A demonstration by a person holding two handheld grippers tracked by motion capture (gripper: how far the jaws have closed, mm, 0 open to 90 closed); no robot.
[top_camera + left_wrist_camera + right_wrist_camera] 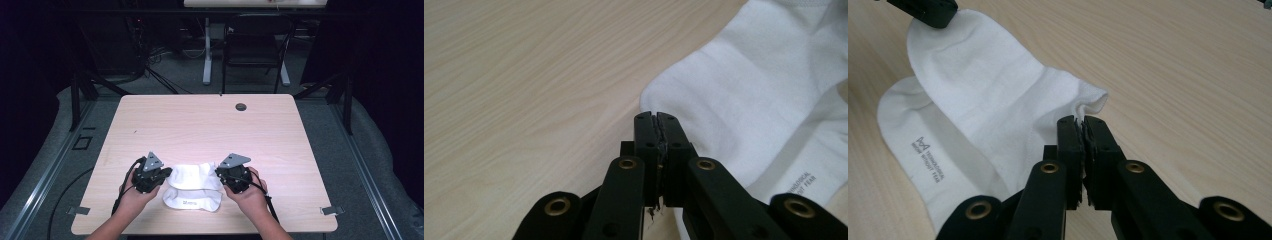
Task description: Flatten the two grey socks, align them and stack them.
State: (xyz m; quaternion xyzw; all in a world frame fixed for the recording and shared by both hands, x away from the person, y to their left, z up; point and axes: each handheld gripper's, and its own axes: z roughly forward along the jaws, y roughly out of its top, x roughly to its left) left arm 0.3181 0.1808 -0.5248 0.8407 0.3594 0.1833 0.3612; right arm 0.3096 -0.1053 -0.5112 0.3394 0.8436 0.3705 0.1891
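Note:
A white sock (195, 175) lies near the table's front edge, its upper layer draped over a lower layer with small grey print (930, 160). I cannot tell whether this is one folded sock or two. My left gripper (167, 173) is at the upper layer's left end, its jaws pressed together at the sock's edge (657, 118). My right gripper (219, 173) is at the right end, shut with a curled corner of fabric at its tips (1083, 120). In the right gripper view the left gripper (928, 10) sits on the sock's far corner.
The light wooden table (200, 120) has a dark round grommet (241, 106) near its far edge. A black chair (252, 50) and a white desk leg (207, 60) stand beyond it. Dark curtains flank both sides.

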